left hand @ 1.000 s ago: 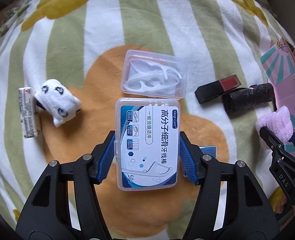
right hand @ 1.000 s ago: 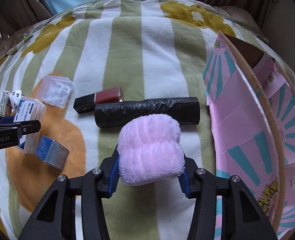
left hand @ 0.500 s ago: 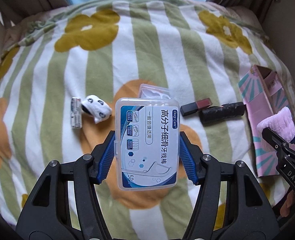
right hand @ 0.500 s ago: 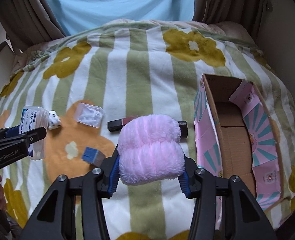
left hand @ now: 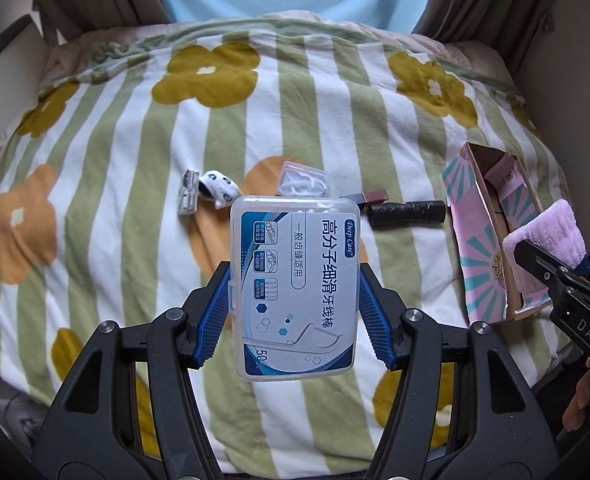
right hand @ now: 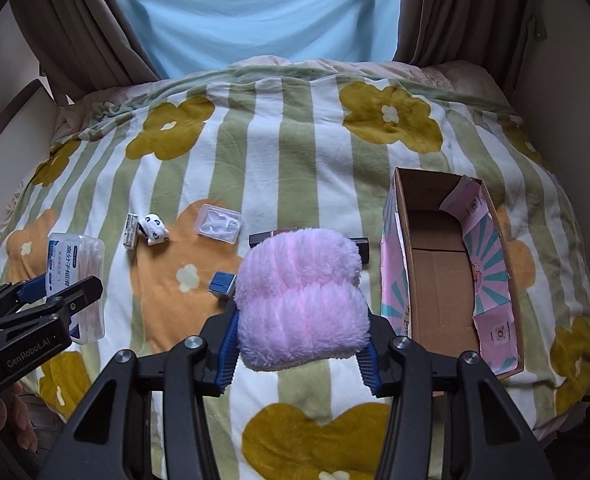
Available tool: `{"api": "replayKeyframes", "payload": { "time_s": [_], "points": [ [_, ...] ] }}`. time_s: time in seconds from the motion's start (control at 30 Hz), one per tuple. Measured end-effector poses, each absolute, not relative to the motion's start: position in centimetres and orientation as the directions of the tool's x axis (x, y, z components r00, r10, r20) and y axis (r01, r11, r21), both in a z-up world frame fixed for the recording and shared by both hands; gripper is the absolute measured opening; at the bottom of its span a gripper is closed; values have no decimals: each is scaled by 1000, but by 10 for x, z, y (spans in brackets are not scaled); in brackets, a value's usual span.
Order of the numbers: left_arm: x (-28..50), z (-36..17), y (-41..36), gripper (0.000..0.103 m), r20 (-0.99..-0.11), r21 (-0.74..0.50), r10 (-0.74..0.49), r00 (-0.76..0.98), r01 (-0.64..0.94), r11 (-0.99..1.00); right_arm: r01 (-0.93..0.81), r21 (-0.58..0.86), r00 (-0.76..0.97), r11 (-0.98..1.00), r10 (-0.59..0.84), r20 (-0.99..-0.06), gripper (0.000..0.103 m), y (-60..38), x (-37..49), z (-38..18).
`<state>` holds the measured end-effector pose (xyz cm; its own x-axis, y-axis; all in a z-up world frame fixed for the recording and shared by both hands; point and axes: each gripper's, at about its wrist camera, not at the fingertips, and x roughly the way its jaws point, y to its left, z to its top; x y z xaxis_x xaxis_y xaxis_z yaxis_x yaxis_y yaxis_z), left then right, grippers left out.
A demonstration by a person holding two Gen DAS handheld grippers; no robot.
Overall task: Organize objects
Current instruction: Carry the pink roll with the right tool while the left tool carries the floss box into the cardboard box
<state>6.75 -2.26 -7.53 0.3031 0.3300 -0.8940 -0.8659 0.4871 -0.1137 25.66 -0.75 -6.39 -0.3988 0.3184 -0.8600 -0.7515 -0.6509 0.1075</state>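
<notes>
My left gripper (left hand: pixel 295 304) is shut on a clear floss-pick box (left hand: pixel 297 288) with a blue and white label, held well above the bed. It also shows in the right wrist view (right hand: pixel 75 276) at the left. My right gripper (right hand: pixel 301 344) is shut on a fluffy pink cloth roll (right hand: pixel 301 300), held above the bed left of the open pink cardboard box (right hand: pixel 439 276). The pink roll (left hand: pixel 547 236) and the cardboard box (left hand: pixel 491 224) show at the right of the left wrist view.
On the striped flower blanket (right hand: pixel 295 152) lie a small clear case of floss picks (right hand: pixel 220 224), a panda-print sock (right hand: pixel 154 229), a small white pack (right hand: pixel 130 230), a blue box (right hand: pixel 223 283), a dark red-ended case (left hand: pixel 373 197) and a black roll (left hand: pixel 407 212). Curtains stand behind.
Both grippers have risen and pulled back from the bed with their objects, so the items on the blanket look smaller and the curtains have come into view.
</notes>
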Motion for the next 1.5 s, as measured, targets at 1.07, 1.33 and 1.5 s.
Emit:
{"api": "replayKeyframes", "payload": {
  "time_s": [1.07,1.33,1.5],
  "points": [
    [332,-36,-24,57,-858,-107,221,464,-583,805,-903,72,-244,-424,368,-898,45,103,376,-75],
    [442,-81,-19,57,-895,-96,126,429,-459,883,-914,70,-201,-399,297,-933,45,149,398,-123],
    [499,-125,-10,57,-928,-74,85,364,-403,912,-906,80,-193,-415,239,-952,46,172,397,-160]
  ]
}}
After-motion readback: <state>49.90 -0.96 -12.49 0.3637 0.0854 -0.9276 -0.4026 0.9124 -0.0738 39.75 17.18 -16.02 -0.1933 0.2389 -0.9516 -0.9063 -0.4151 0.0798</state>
